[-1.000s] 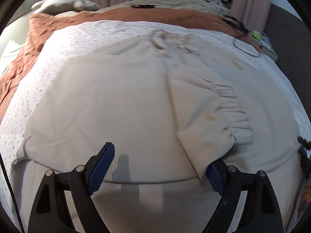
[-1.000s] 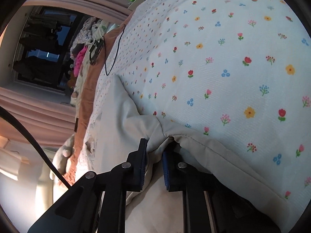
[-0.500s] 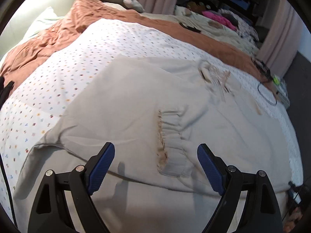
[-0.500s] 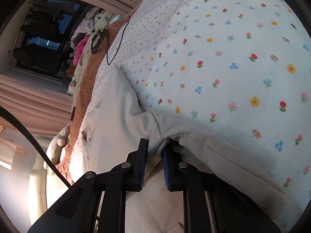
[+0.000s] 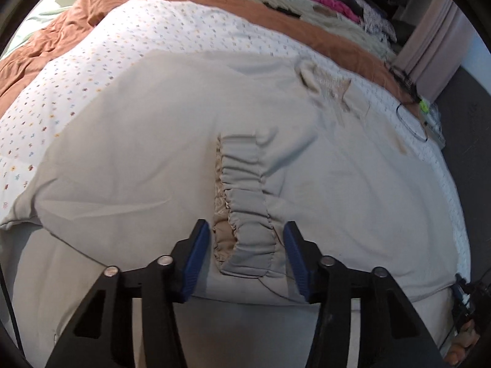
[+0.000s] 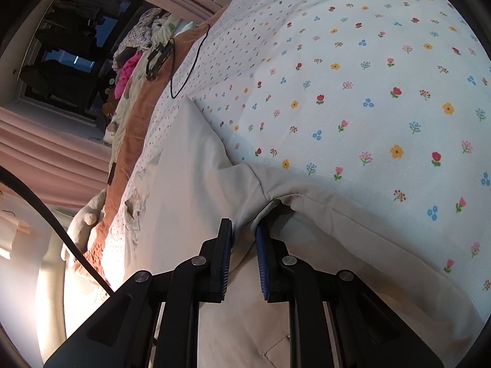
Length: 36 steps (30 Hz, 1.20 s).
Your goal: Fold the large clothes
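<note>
A large beige garment [image 5: 147, 141] lies spread on a floral bedsheet [image 5: 92, 49]. One sleeve is folded across it, and its gathered cuff [image 5: 245, 214] lies between the fingers of my left gripper [image 5: 247, 256], which is open and just above the cuff. In the right wrist view, my right gripper [image 6: 244, 245] is shut on a pinched fold of the same garment [image 6: 190, 165] at its edge, next to the floral sheet [image 6: 368, 76].
A rust-brown blanket [image 5: 61, 30] and a pile of clothes [image 5: 325, 0] lie at the far side of the bed. A black cable loop [image 6: 187, 61] rests on the sheet. Pink curtains [image 6: 46, 159] hang behind. The bed's dark right edge [image 5: 460, 122] shows.
My left gripper let go of the sleeve and pulled back, then came down over the cuff with its jaws narrower. My right gripper has kept its hold on the garment edge.
</note>
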Each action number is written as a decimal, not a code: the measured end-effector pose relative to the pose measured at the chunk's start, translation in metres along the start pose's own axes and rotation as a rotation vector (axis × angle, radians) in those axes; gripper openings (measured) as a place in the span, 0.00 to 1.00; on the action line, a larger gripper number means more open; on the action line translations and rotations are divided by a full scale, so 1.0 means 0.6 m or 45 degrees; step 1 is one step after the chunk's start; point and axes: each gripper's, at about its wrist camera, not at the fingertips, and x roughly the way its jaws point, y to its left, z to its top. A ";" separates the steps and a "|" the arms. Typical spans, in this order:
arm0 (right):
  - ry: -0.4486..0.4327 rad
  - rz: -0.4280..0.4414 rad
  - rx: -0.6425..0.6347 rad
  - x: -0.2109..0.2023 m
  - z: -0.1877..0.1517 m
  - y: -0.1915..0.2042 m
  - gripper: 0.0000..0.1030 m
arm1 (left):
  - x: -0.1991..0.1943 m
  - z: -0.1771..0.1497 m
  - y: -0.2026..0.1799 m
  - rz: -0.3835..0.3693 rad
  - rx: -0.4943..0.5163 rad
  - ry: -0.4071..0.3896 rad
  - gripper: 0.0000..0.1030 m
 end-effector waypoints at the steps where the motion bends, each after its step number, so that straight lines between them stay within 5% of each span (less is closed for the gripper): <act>1: 0.008 -0.004 0.008 0.003 0.001 -0.002 0.13 | 0.003 0.000 0.000 0.013 0.010 -0.005 0.48; 7: 0.009 -0.051 -0.025 -0.011 0.002 0.021 0.13 | -0.034 0.005 -0.002 0.041 0.004 -0.055 0.48; 9: -0.015 -0.055 -0.050 -0.026 -0.001 0.033 0.34 | -0.058 0.005 -0.003 0.010 0.010 -0.077 0.48; 10: -0.023 -0.044 -0.054 -0.032 -0.002 0.036 0.60 | -0.069 0.004 -0.006 -0.008 0.016 -0.078 0.48; 11: -0.037 -0.026 -0.057 -0.041 -0.004 0.039 0.74 | -0.080 0.001 -0.010 -0.037 0.024 -0.078 0.48; 18: -0.064 0.034 -0.079 -0.085 -0.034 0.042 0.75 | -0.190 -0.037 -0.035 -0.184 0.073 -0.183 0.48; 22: -0.105 0.002 -0.111 -0.124 -0.059 0.044 0.75 | -0.249 -0.077 -0.050 -0.105 0.211 -0.239 0.48; 28: -0.080 -0.036 -0.187 -0.173 -0.109 0.056 0.75 | -0.323 -0.119 -0.017 -0.157 0.171 -0.231 0.48; 36: -0.186 -0.105 -0.355 -0.276 -0.183 0.060 0.75 | -0.428 -0.171 0.024 -0.205 0.195 -0.321 0.48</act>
